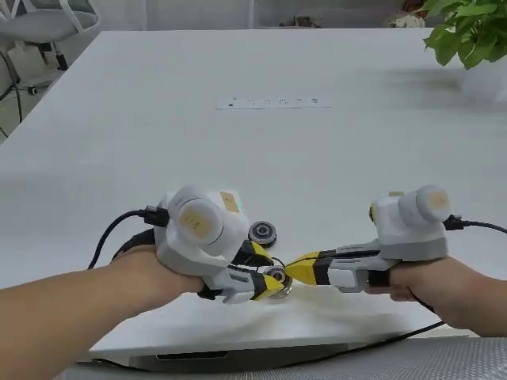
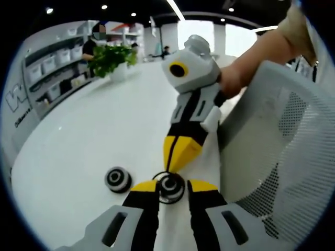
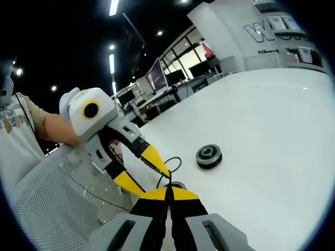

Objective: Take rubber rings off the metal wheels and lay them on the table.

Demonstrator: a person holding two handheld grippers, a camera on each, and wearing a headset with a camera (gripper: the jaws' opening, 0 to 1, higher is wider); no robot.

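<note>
Stretching off the metal wheel (image 2: 170,187) in a thin loop, the black rubber ring (image 3: 178,160) is pinched by the right gripper (image 3: 168,193), its jaws pressed together on it. The left gripper (image 2: 170,184) clamps the wheel between its yellow tips at the near edge of the white table (image 1: 238,142). A second wheel (image 1: 262,231) sits just beyond, seemingly with its rubber on, and no freed ring lies on the table, so this looks like the first ring, not yet laid down.

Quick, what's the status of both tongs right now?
Left tongs: closed on the metal wheel.
Right tongs: closed, pinching the rubber ring at that wheel.
</note>
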